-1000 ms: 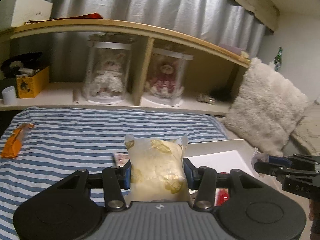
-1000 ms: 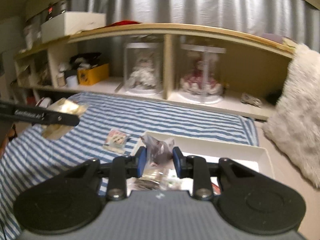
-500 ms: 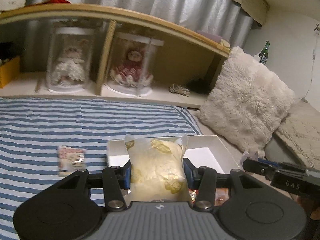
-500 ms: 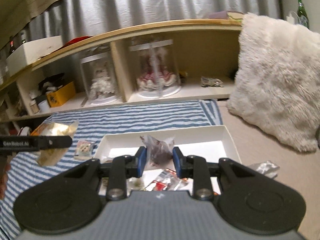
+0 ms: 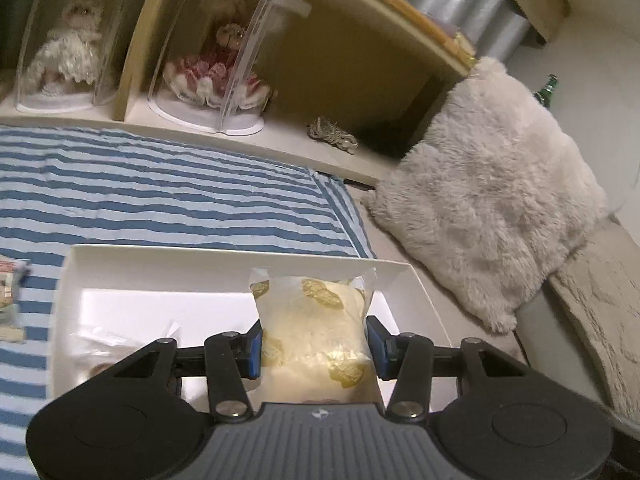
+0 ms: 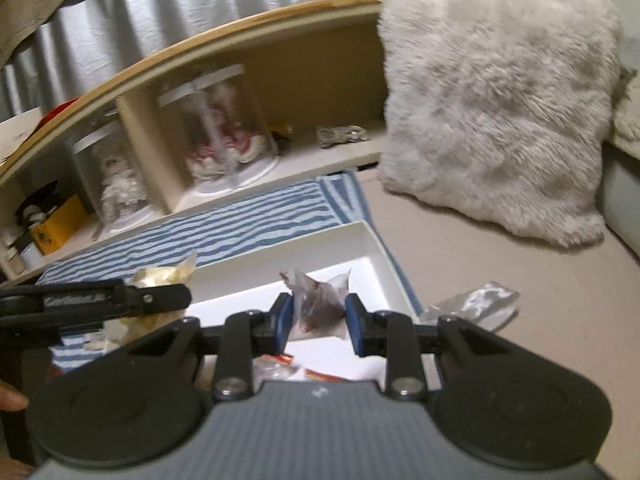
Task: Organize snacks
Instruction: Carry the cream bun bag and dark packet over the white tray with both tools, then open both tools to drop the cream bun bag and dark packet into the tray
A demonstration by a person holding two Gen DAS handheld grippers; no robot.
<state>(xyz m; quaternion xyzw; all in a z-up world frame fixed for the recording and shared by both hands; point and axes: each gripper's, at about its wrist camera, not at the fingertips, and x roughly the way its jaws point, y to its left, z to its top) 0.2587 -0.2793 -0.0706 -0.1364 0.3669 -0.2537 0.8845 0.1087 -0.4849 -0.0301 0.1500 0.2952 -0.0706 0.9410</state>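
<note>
Both grippers have swung over the white tray point(image 5: 240, 256). Left gripper point(image 5: 314, 350) pinches a cream pastry packet point(image 5: 312, 328) at mid-body: soft, light, crushable. Right gripper point(image 6: 318, 318) pinches a small clear packet point(image 6: 320, 300) with dark contents: light, crinkly, likely slippery. Below, the tray holds several wrapped snacks point(image 6: 280, 364). Beyond lies the striped bedspread point(image 5: 160, 200).

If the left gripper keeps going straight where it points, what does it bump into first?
Probably the white tray. The left gripper, shut on the yellow snack bag, points down into it, so the bag would likely touch the tray floor first.
</note>
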